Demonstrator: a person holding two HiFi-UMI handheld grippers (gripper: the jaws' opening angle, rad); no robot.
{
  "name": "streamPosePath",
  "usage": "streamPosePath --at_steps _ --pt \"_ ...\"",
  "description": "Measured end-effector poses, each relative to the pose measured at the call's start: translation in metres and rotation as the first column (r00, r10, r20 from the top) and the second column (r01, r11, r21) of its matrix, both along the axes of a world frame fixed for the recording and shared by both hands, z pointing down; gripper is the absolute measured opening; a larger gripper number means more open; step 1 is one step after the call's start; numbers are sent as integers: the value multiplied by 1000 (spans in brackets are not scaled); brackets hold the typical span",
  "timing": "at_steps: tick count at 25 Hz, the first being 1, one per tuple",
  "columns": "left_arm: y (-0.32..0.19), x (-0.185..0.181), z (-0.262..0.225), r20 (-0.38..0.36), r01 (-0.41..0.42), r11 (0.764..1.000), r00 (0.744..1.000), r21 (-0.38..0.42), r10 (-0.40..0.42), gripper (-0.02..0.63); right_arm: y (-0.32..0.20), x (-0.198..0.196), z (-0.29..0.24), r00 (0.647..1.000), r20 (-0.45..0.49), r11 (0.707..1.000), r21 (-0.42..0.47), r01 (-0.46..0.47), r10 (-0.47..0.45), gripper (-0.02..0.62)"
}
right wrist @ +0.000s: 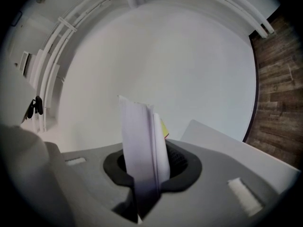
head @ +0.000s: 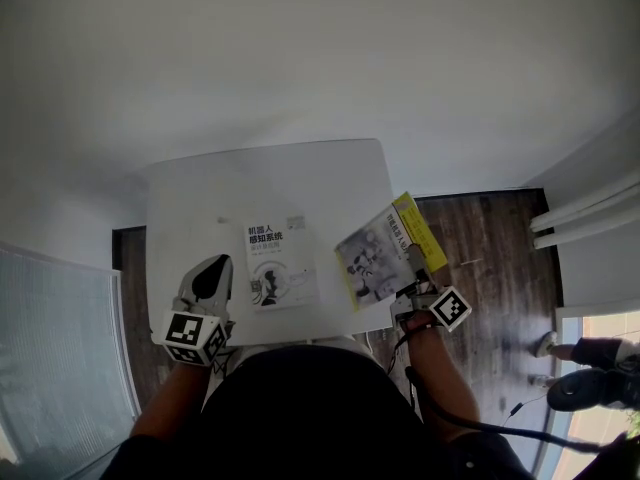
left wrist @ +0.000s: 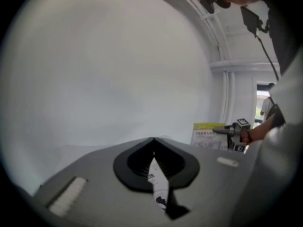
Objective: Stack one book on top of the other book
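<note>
A white book (head: 278, 265) lies flat in the middle of the white table (head: 270, 183). A second book with a yellow band (head: 385, 258) hangs tilted over the table's right edge, clear of the top. My right gripper (head: 408, 290) is shut on its near edge. In the right gripper view its page edges (right wrist: 139, 126) stand upright between the jaws of the right gripper (right wrist: 149, 148). My left gripper (head: 212, 276) rests at the table's front left, a little left of the white book, shut and holding nothing. In the left gripper view the left gripper (left wrist: 152, 143) points along the table, and the yellow book (left wrist: 207, 135) shows at the right.
Dark wooden floor (head: 490, 258) lies right of the table, with white pipes (head: 585, 218) and another person's shoes (head: 585, 373) further right. A black cable (head: 480, 428) trails from my right arm. A pale glass panel (head: 60, 348) stands at the left.
</note>
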State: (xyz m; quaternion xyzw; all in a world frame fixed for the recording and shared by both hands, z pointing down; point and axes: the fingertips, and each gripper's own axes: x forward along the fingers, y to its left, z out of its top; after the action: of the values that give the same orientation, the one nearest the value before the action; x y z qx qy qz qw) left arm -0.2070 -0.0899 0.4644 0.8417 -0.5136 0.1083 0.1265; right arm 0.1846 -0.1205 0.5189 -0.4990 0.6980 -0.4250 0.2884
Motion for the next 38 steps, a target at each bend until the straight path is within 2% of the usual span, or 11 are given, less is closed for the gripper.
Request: streamPosePath --at_steps 9,18,23,29,38 --pt "4 -18 15 -20 35 999 999 -10 -35 5 -9 -20 2 1000 -2 1000 5 30 -30 87" --pt "15 -25 -19 -16 71 997 997 7 -71 5 -11 -38 -28 996 46 997 28 71 -73 89" --pt "26 -26 -28 -22 103 995 994 0 -103 5 -13 -51 -41 990 56 991 46 127 -129 90" --pt "30 -52 -8 -33 149 989 988 -13 -149 5 -25 -91 -29 978 87 981 36 188 -191 91" --pt "49 -78 -11 -35 238 971 970 -16 -239 5 -33 -131 -32 950 92 955 33 295 -297 92"
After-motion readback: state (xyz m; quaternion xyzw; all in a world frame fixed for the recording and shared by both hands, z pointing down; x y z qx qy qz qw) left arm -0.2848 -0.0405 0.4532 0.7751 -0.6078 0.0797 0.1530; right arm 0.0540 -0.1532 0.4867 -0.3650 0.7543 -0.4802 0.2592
